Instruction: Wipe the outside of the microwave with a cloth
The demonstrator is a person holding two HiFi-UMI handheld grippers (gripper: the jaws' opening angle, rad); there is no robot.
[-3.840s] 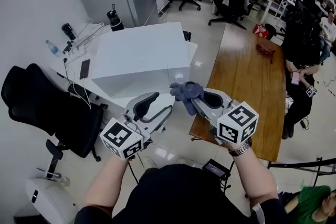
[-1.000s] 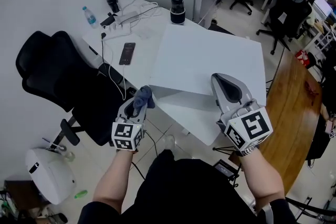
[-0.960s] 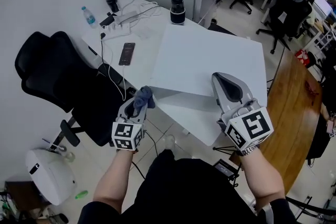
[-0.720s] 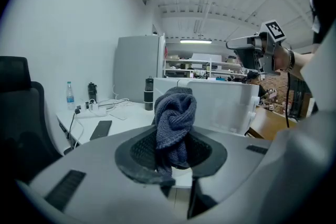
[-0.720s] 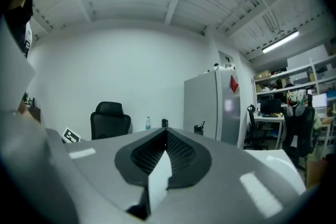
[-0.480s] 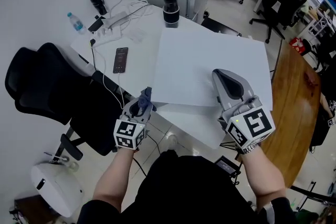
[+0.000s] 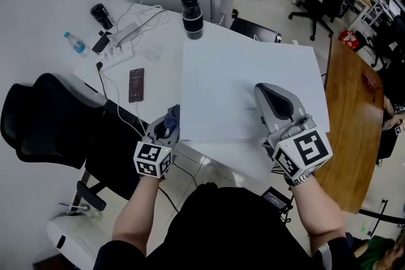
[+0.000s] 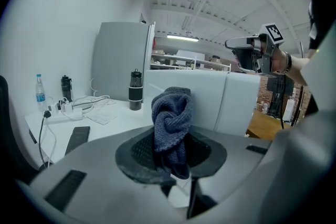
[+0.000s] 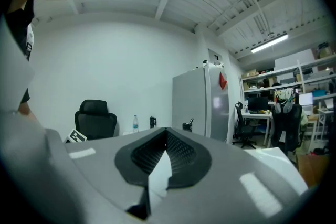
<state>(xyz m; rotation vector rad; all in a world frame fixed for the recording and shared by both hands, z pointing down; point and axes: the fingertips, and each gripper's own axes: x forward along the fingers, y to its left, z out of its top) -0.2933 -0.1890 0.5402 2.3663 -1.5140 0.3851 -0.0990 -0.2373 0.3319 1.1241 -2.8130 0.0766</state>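
Observation:
The microwave is a white box on the white desk; the left gripper view shows its side. My left gripper is at its near left corner, shut on a bunched blue-grey knitted cloth. In the left gripper view the cloth stands up between that gripper's pads, close to the microwave's side. My right gripper rests over the microwave's top near the front edge. Its tips meet with nothing between them.
On the desk left of the microwave lie a black phone, cables with a power strip, a water bottle and a black flask. A black office chair stands at the left, a wooden table at the right.
The cloth, earlier in the right gripper, is now in the left. Over the last second the left gripper sank with it beside the microwave's near left corner; the right shifted slightly.

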